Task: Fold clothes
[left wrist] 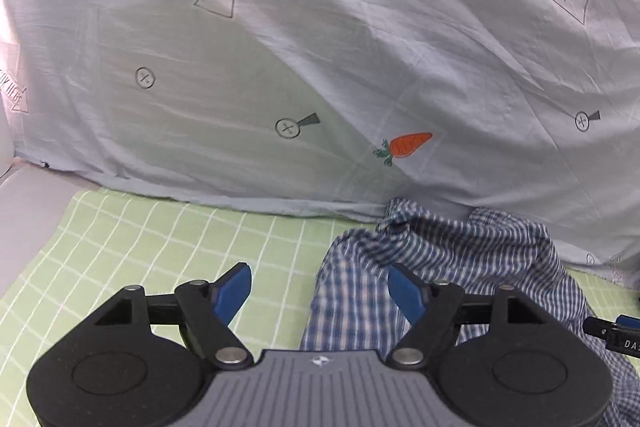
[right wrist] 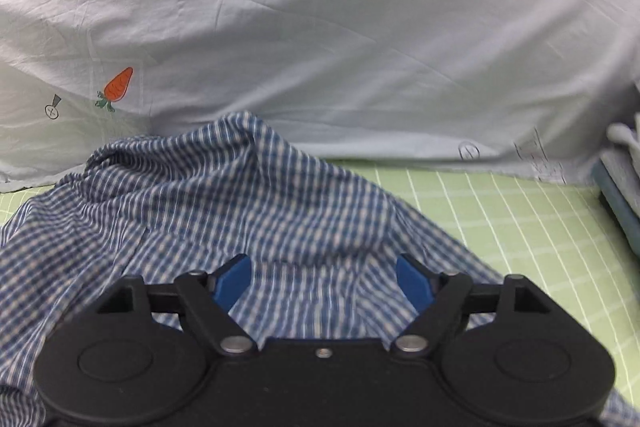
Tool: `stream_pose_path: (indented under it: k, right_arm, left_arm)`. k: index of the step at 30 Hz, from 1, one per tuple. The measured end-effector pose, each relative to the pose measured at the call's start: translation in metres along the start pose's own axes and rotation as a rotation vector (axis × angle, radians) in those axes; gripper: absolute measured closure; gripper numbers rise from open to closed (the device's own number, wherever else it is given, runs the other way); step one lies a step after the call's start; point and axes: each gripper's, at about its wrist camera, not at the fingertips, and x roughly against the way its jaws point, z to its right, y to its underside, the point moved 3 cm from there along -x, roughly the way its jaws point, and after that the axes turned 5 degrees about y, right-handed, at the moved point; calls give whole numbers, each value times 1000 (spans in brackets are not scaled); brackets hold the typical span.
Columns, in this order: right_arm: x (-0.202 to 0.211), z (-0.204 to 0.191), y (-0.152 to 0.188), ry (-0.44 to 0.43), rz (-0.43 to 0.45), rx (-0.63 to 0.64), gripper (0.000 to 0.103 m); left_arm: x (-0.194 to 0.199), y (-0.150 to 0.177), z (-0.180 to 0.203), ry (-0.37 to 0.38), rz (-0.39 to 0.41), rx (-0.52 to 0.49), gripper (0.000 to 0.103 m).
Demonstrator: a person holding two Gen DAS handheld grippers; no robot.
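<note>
A blue-and-white checked shirt (right wrist: 224, 211) lies in a rumpled heap on a green sheet (left wrist: 152, 243) with a white grid, just in front of a hanging pale-blue cloth (left wrist: 320, 39) printed with carrots and arrows. It is not folded: the cloth rises in loose ridges, with one peak at its far edge. The left tongs (left wrist: 320, 293) hover spread wide at the heap's left margin, one blue finger over bare green sheet and the other over the shirt, with nothing between them. The right tongs (right wrist: 322, 285) are likewise spread and hold nothing, poised low above the middle of the heap. Some grey folded items (right wrist: 624, 179) sit at the far right. The heap fits either a shirt waiting to be spread flat or one dropped midway through a fold. To work it well, each pair of tongs would likely need to close on a single layer at a true edge or corner, not on a bunched ridge, so the cloth can be drawn taut and flat without dragging hidden layers along.
</note>
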Motion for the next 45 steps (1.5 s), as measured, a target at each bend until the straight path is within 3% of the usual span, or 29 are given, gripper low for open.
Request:
stream_pose_path:
  k: [4, 12, 14, 17, 21, 23, 28, 39, 41, 45]
  right_arm:
    - [35, 8, 56, -1, -78, -61, 4]
    - [61, 9, 132, -18, -161, -73, 6]
    - [63, 8, 141, -31, -169, -75, 14]
    - [68, 3, 147, -65, -156, -62, 33]
    - [80, 4, 150, -82, -140, -78, 92]
    - [90, 6, 155, -85, -128, -83, 102]
    - [127, 7, 175, -120, -111, -90, 103]
    - [170, 21, 207, -116, -170, -169, 102]
    - [167, 18, 206, -105, -188, -176, 99]
    - [156, 8, 204, -86, -211, -192, 79]
  left_arm:
    - [42, 57, -28, -35, -116, 87, 24]
    - [110, 140, -44, -85, -196, 130, 24]
    - [120, 147, -43, -82, -190, 127, 24]
    - [133, 154, -44, -82, -178, 121, 24]
    - [151, 162, -45, -73, -161, 115, 24]
    - [160, 167, -44, -70, -152, 106, 24]
    - [183, 192, -40, -70, -166, 90, 24]
    - [202, 215, -64, -102, -233, 202, 24]
    - [201, 217, -71, -94, -231, 231, 24]
    - [194, 215, -86, -89, -228, 255, 24]
